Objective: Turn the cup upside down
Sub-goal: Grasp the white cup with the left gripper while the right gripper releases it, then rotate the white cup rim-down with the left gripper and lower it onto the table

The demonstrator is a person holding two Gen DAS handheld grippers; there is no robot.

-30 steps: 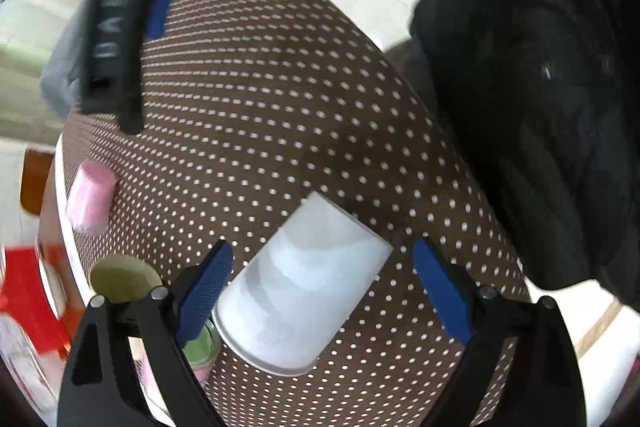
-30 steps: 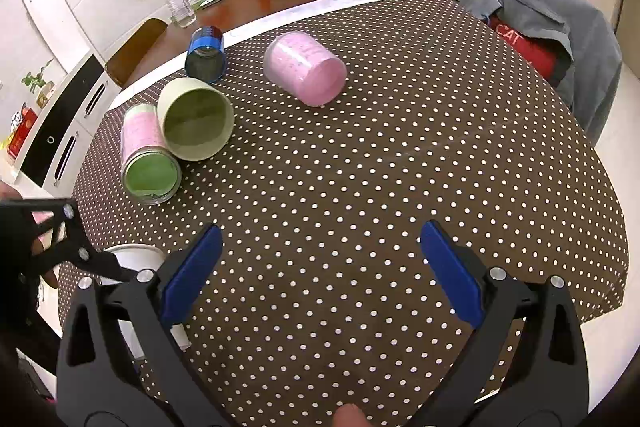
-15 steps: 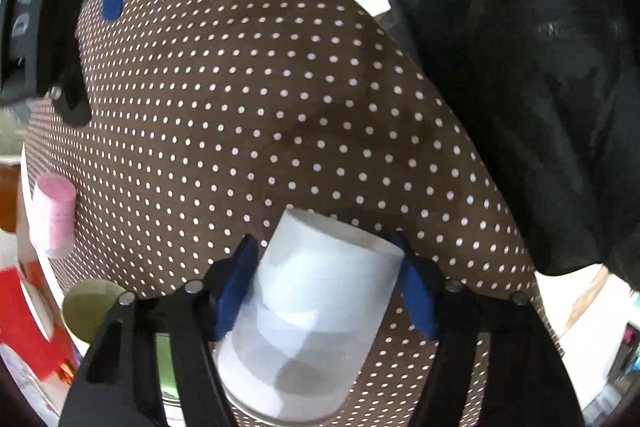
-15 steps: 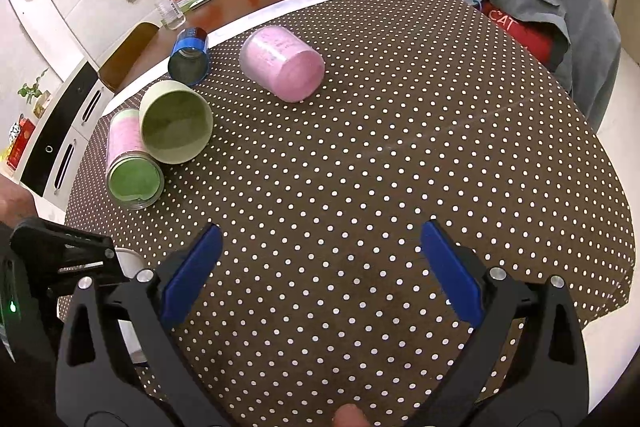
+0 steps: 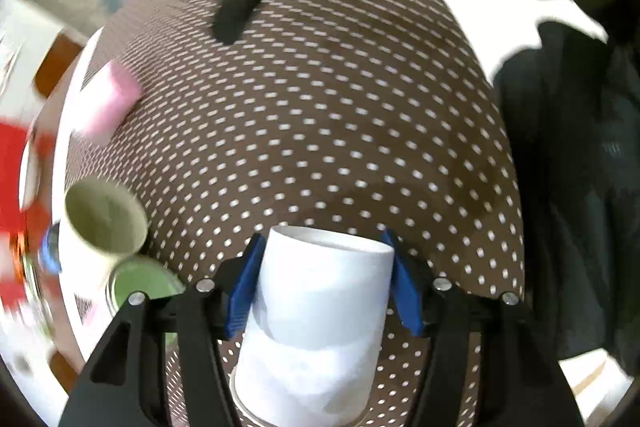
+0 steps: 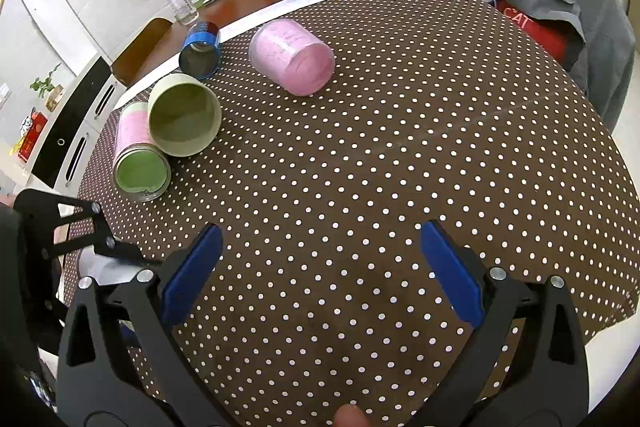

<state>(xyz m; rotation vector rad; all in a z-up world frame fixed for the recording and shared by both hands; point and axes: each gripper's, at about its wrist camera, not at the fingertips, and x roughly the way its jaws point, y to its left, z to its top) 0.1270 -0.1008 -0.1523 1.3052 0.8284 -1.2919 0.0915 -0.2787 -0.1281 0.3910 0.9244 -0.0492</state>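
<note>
A white paper cup (image 5: 316,323) sits between the blue pads of my left gripper (image 5: 324,283), which is shut on it. The cup's closed base points away from the camera and its wide rim is nearest the lens. A sliver of the white cup (image 6: 106,269) shows at the left edge of the right wrist view, behind the left gripper's black frame. My right gripper (image 6: 320,273) is open and empty, above the brown dotted tablecloth (image 6: 400,155).
Several cups lie on their sides at the far left of the table: a pink cup (image 6: 292,61), a pale green cup (image 6: 184,115), a pink-and-green jar (image 6: 138,155) and a blue cup (image 6: 200,49). A chair with a grey jacket (image 6: 560,15) stands at the right.
My left gripper closed on the white cup and turned it so the base points further forward. The left view swung over the table. The right gripper stayed open and nearly still.
</note>
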